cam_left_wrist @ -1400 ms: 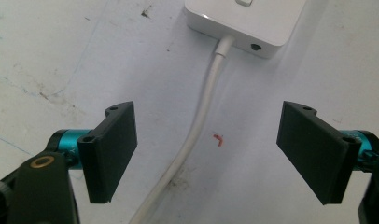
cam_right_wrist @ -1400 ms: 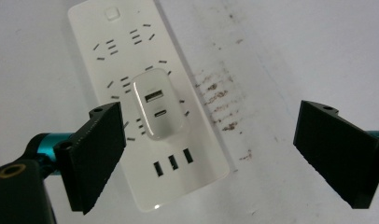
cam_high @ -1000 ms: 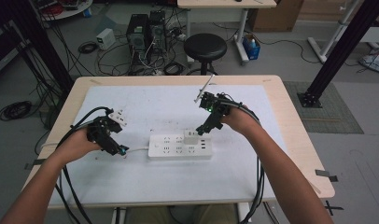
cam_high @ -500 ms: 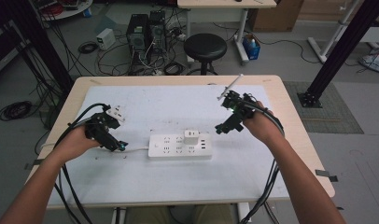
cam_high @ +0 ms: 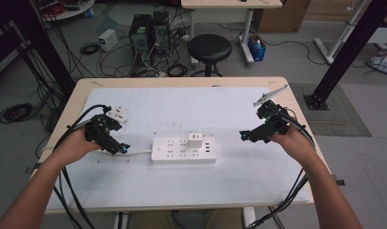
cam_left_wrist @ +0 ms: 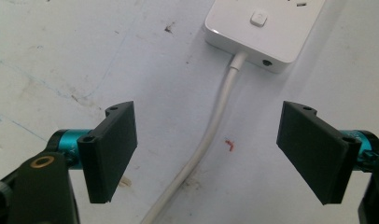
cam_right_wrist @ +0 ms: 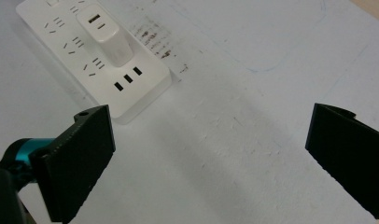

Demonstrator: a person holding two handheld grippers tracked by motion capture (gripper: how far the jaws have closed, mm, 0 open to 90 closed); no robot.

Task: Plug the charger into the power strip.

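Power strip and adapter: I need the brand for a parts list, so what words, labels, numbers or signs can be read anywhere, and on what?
None can be read.
Power strip: plain white, no print legible.
Adapter: no marking.
Left gripper: a mark on its teal part, too cut off to read.

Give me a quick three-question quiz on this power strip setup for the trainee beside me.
1. True or false: a white charger is plugged into the power strip.
2. What lies on the table between the open jaws of the left gripper?
A. the strip's white cable
B. a stool
C. a loose plug
3. Fill in: the right gripper hovers off the strip's ____ end in the high view, holding nothing.

Key:
1. True
2. A: the cable runs between them, untouched.
3. right
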